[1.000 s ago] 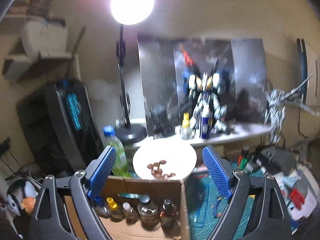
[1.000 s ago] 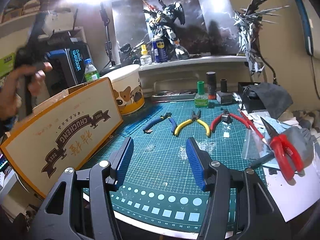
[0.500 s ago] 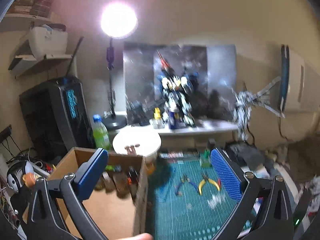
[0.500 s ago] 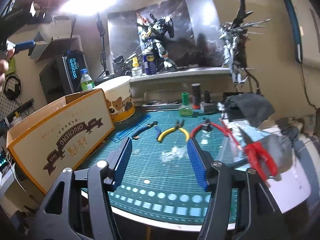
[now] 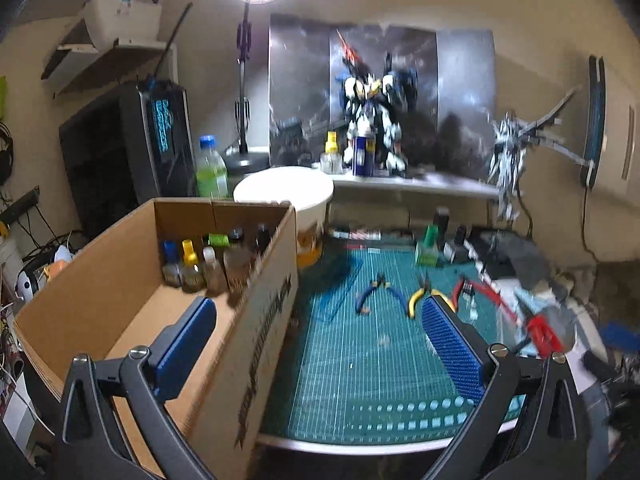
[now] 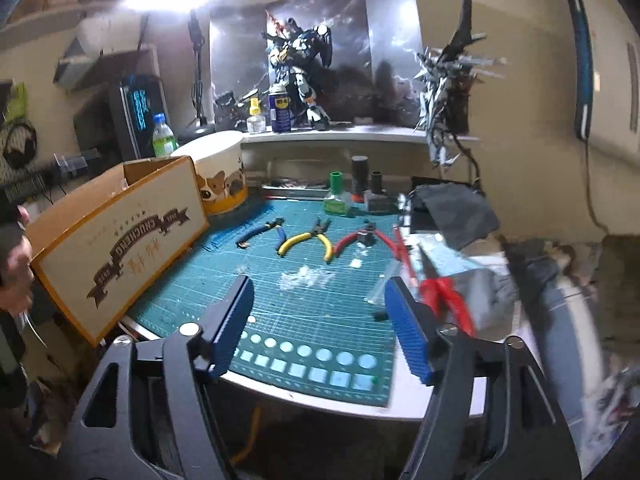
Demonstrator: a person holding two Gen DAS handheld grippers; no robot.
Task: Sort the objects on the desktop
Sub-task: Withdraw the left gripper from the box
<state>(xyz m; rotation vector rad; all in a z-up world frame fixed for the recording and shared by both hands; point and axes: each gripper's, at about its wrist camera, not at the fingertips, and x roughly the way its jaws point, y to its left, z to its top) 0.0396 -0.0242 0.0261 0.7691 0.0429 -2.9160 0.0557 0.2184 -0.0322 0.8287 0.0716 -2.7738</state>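
I see three pliers, blue-handled (image 6: pixel 262 232), yellow-handled (image 6: pixel 306 238), red-handled (image 6: pixel 360 238), in row mid-far on green cutting mat (image 6: pixel 280 312). Open brown cardboard box (image 5: pixel 132 280) at mat's left, small bottles (image 5: pixel 204 264) against its far wall. My left gripper (image 5: pixel 320 340) spread wide, empty. My right gripper (image 6: pixel 320 316) opening, nothing between fingers.

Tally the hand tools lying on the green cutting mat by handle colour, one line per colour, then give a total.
Blue-handled pliers: 1
Yellow-handled pliers: 1
Red-handled pliers: 1
Total: 3
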